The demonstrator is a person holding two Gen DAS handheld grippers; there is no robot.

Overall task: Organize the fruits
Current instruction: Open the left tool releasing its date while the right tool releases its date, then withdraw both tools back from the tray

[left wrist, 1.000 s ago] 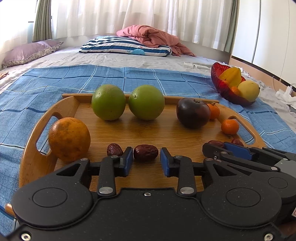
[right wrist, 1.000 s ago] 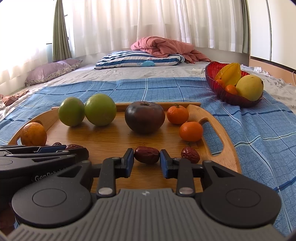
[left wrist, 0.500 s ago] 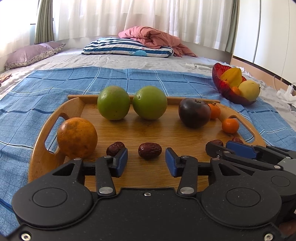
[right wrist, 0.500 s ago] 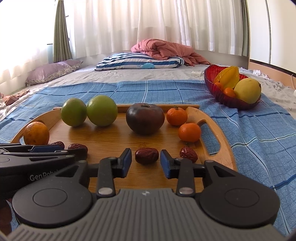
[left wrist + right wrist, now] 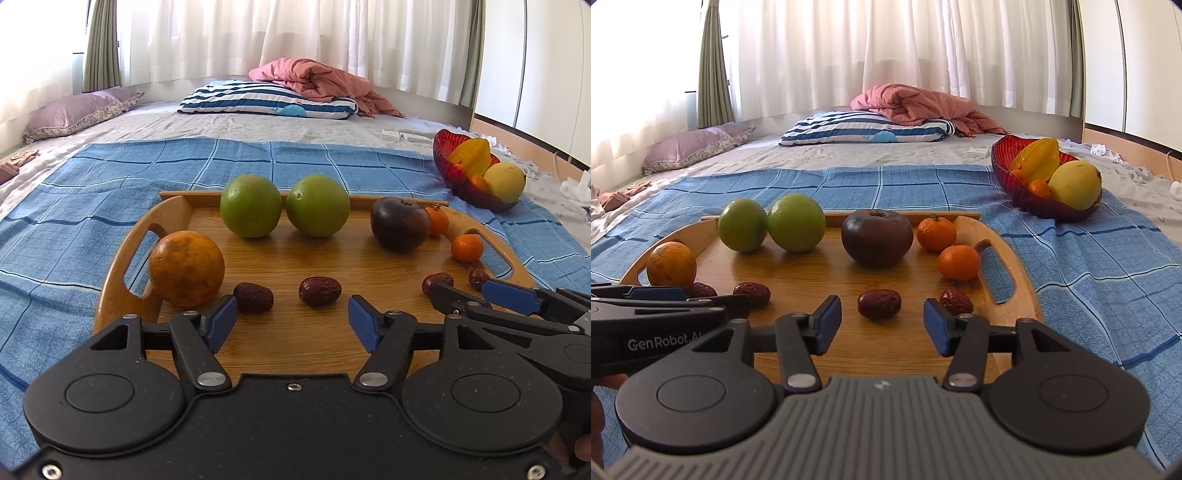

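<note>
A wooden tray on the bed holds two green fruits, a large orange, a dark purple fruit, two small tangerines and several red dates. My left gripper is open and empty, just behind a date. My right gripper is open and empty, just behind another date. Each gripper shows at the edge of the other's view.
A red glass bowl with a starfruit, a yellow fruit and small oranges stands at the right on the blue checked cloth. A striped pillow, pink blanket and purple pillow lie at the back of the bed.
Both grippers have opened wider, let go of the dates they were around, and drawn back and up a little. The dates lie on the tray.
</note>
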